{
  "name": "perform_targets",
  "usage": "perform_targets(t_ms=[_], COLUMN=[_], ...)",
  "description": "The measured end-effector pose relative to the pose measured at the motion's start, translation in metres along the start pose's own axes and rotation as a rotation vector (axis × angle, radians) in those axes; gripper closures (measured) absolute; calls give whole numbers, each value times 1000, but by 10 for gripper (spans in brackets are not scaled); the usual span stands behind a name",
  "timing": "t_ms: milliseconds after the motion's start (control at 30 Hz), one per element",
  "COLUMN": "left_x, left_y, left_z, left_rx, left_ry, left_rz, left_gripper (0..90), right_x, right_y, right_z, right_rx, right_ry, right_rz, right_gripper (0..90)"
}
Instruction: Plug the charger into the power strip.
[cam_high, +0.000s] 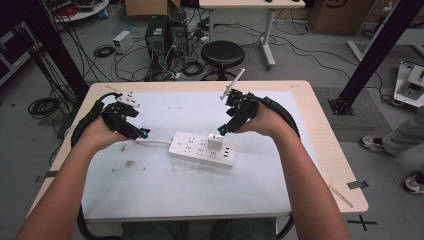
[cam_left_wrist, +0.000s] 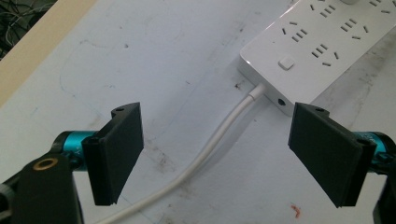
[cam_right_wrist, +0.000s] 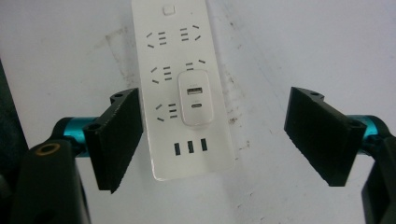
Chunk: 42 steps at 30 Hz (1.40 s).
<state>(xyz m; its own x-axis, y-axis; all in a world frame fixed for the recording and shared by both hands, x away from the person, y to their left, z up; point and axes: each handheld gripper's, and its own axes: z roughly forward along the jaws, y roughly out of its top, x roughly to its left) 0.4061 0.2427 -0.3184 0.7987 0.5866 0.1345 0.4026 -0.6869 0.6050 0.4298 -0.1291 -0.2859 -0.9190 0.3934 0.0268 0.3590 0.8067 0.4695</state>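
Note:
A white power strip (cam_high: 196, 148) lies across the middle of the white mat, its cable (cam_high: 152, 143) running off to the left. A small white charger (cam_high: 216, 142) with two ports is plugged into it. My left gripper (cam_high: 142, 134) hovers open just left of the strip; in the left gripper view its wide-apart jaws (cam_left_wrist: 218, 110) straddle the cable (cam_left_wrist: 210, 149) where it enters the strip's end (cam_left_wrist: 322, 42). My right gripper (cam_high: 225, 129) stands open above the charger; its jaws (cam_right_wrist: 214, 94) frame the charger (cam_right_wrist: 196, 98) and strip (cam_right_wrist: 163, 56) without touching them.
The white mat (cam_high: 150, 190) covers most of the light wooden table (cam_high: 325, 150). Beyond the far edge stand a black stool (cam_high: 222, 52), computer towers (cam_high: 167, 32) and tangled floor cables. Another person's feet (cam_high: 395, 142) are at the right.

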Motion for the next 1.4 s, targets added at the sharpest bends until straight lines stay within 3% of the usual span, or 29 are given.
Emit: perform_targets(t_ms=[67,100,233,533,1400], left_x=[0,1,0,0,-1], left_y=[2,4,7,11,14], left_z=[-5,-8,-14,-13,-4], left_rx=[2,0,-10,5,25], left_ry=[4,4,13,-3,-15], left_rz=[3,4,16,23,36], left_gripper=[180,180,181,181,181], right_x=[0,0,-1,-13,-21], right_y=[0,-6,-20,-42,-47], right_z=[0,-8,-20,-29,-23], right_rx=[0,-41,-88,-145,-129], right_ry=[0,3,-28,-61,-63], right_rz=[0,5,35,108,129], right_gripper=[196,195,195,195,195])
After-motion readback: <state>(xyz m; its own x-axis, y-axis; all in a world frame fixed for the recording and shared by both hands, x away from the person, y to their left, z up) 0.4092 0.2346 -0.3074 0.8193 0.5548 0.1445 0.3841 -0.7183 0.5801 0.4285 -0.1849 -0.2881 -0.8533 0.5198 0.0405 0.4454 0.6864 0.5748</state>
